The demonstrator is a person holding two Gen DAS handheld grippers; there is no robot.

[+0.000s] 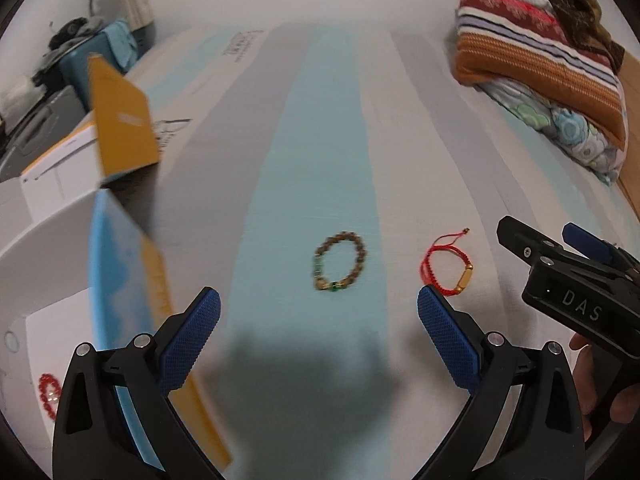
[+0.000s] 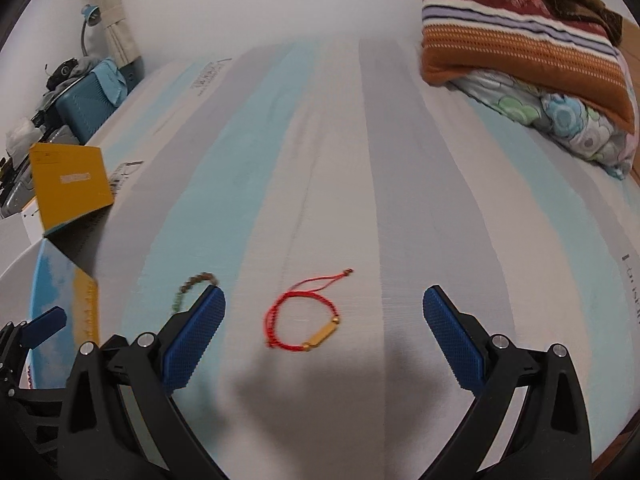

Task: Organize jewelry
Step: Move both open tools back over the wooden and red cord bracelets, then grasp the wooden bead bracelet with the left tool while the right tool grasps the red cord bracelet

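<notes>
A brown beaded bracelet [image 1: 339,262] with green beads lies on the striped bed sheet, just ahead of my left gripper [image 1: 319,307], which is open and empty. A red cord bracelet [image 1: 446,268] with a gold bar lies to its right. In the right wrist view the red cord bracelet [image 2: 306,318] sits just ahead of my open, empty right gripper [image 2: 324,307], and the beaded bracelet [image 2: 192,286] is partly hidden behind the left finger. The right gripper [image 1: 560,264] shows at the right edge of the left wrist view. A red bead bracelet [image 1: 50,394] lies in a white box at lower left.
An open yellow and blue box [image 1: 120,128] with its lid up stands at the left edge of the bed [image 2: 400,140]. Folded blankets [image 1: 540,60] are piled at the far right. A blue case [image 2: 86,100] and clutter sit beyond the bed at far left.
</notes>
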